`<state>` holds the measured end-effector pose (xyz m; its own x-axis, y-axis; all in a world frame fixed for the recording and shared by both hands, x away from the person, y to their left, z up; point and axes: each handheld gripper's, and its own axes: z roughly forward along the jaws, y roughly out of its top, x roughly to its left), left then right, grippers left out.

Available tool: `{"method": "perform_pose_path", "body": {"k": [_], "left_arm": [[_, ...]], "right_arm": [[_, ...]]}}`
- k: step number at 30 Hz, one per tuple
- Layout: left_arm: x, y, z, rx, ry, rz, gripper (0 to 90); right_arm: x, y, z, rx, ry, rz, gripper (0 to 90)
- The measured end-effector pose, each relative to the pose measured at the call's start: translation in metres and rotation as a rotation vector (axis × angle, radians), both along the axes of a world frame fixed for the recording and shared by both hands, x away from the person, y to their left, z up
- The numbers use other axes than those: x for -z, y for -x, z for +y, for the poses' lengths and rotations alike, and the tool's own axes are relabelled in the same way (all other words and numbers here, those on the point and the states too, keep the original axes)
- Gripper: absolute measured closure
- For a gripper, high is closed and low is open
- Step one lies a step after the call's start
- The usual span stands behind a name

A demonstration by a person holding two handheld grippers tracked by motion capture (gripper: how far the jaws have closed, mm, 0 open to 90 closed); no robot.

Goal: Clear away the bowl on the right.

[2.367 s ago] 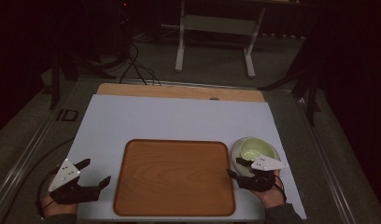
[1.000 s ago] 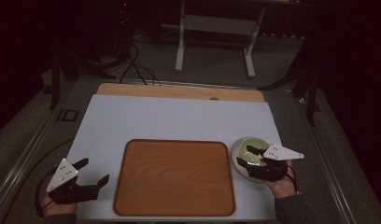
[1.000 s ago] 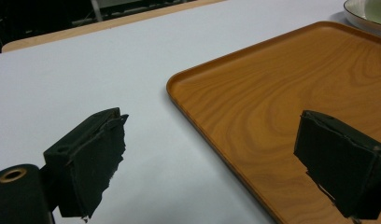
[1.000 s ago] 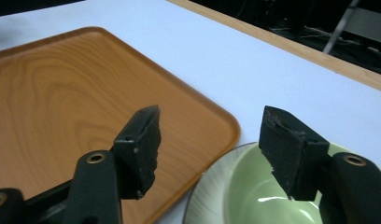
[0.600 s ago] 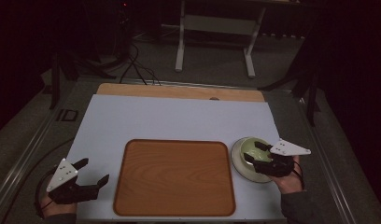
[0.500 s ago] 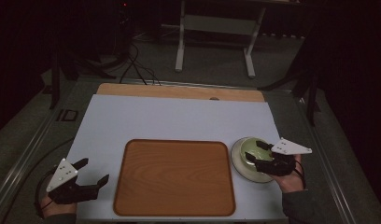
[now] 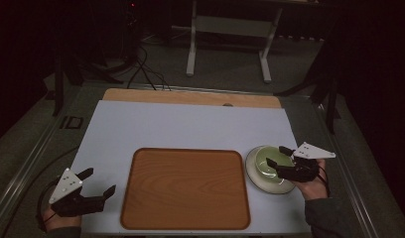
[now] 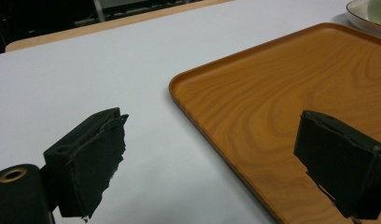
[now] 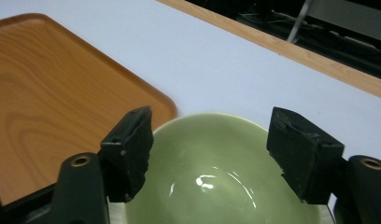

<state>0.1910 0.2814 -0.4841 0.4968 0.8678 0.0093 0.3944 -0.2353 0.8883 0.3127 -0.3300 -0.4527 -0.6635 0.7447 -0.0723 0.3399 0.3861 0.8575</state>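
Left tool (image 7: 98,183) jaws apart, right tool (image 7: 279,156) jaws just opening wide

- The far half of the white tabletop (image 7: 190,121) lies bare, giving open passage from side to side.
- The wooden tray (image 7: 185,187) takes the middle near strip; its low rim is the sole thing to cross.
- Right of the tray, the green bowl (image 7: 270,161) on its plate (image 7: 255,173) sits just beside the tray's edge, leaving hardly any gap.
- Left of the tray, a bare strip of tabletop stays free.
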Motion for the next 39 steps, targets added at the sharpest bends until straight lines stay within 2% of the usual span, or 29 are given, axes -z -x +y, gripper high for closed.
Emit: {"method": "perform_pose_path", "body": {"k": [15, 24, 36, 37, 39], "left_arm": [[0.0, 0.0, 0.0, -0.002, 0.0, 0.001, 8.7], [0.0, 0.0, 0.0, -0.003, 0.0, 0.001, 8.7], [0.0, 0.0, 0.0, -0.003, 0.0, 0.0, 8.7], [0.0, 0.0, 0.0, -0.003, 0.002, 0.0, 8.8], [0.0, 0.0, 0.0, -0.003, 0.001, 0.0, 8.7]], "right_arm": [[0.007, -0.014, -0.019, 0.042, 0.062, 0.05, 27.1], [0.014, -0.021, -0.027, 0.062, 0.086, 0.098, 27.8], [0.023, -0.033, -0.032, 0.084, 0.105, 0.166, 36.3], [0.025, -0.035, -0.033, 0.083, 0.109, 0.187, 41.0], [0.025, -0.036, -0.033, 0.076, 0.116, 0.202, 44.6]]}}
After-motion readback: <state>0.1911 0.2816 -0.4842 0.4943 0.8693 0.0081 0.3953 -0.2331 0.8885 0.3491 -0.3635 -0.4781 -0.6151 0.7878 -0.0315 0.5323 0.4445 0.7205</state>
